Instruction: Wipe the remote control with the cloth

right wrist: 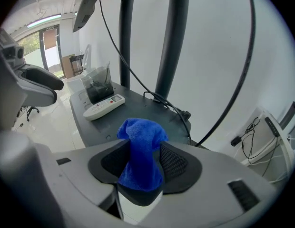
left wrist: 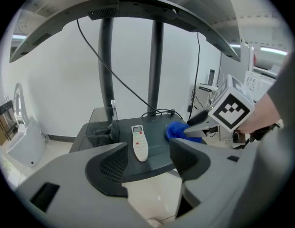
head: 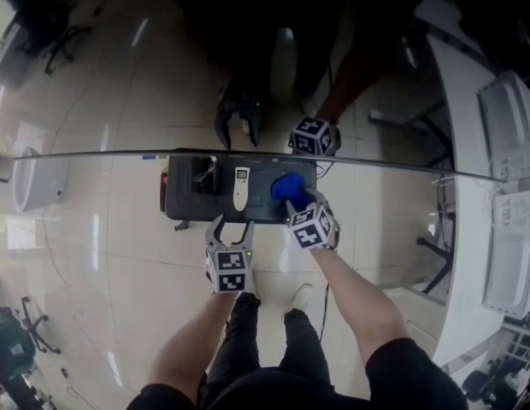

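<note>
A white remote control point(head: 240, 188) point(left wrist: 139, 143) point(right wrist: 103, 107) lies lengthwise on the small dark table point(head: 184, 212). To its right sits the bunched blue cloth point(head: 288, 188) point(left wrist: 175, 131) point(right wrist: 140, 151). My right gripper point(head: 299, 202) point(right wrist: 142, 146) reaches down onto the table, and the cloth stands between its jaws; the jaws are spread and the pads do not squeeze it. My left gripper point(head: 232, 225) point(left wrist: 148, 151) hovers open and empty off the table's near edge, pointed at the remote.
A clear box point(head: 201, 178) point(left wrist: 101, 125) with dark contents stands on the table's left end. Two dark poles point(left wrist: 131, 61) and a black cable point(right wrist: 166, 103) rise behind the table by a white wall. A white desk point(head: 470, 186) runs along the right.
</note>
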Demonstrator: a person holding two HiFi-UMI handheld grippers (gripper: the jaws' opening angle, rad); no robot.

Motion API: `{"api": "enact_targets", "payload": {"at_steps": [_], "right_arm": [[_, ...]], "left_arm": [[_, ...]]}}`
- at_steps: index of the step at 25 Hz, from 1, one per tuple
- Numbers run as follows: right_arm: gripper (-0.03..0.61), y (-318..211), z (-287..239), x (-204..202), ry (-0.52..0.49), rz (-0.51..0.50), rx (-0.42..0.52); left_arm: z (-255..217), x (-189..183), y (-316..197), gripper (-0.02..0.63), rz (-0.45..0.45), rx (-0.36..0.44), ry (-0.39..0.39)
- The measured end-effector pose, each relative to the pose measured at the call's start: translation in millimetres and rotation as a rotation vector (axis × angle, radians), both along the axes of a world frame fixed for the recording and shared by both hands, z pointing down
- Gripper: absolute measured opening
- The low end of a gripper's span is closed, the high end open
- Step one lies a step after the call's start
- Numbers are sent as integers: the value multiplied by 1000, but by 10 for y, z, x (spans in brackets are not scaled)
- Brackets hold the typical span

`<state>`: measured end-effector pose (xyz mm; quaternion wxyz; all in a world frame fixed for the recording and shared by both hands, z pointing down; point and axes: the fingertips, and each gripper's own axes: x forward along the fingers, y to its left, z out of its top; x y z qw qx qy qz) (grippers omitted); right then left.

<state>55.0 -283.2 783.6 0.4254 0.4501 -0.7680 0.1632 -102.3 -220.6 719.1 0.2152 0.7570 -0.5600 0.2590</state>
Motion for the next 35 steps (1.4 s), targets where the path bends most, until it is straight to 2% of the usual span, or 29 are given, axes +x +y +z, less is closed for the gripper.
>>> {"api": "enact_targets", "payload": {"at_steps": [5, 13, 18, 24, 27, 33, 35], "right_arm": [[201, 270, -665, -11, -95, 13, 65], [201, 1166, -1836, -70, -235, -96, 158], [199, 1700, -2408, -51, -309, -153, 191], [132, 2059, -2908, -16, -368, -169, 258], [100, 2126, -3018, -72, -384, -157, 286], [44, 2233, -3200, -268, -390, -124, 331], [25, 2263, -3230, -329, -395, -118, 335]], "left_arm": [[-325, 148, 118, 279, 31, 38, -5], [-1106, 655, 776, 279, 99, 55, 44], [-1684, 921, 1242, 275, 168, 105, 78], [-2157, 1041, 1527, 194, 247, 181, 47], [-2249, 955, 1537, 92, 264, 214, 45], [-2370, 719, 1572, 3, 287, 256, 47], [-2393, 671, 1585, 3, 297, 261, 47]]}}
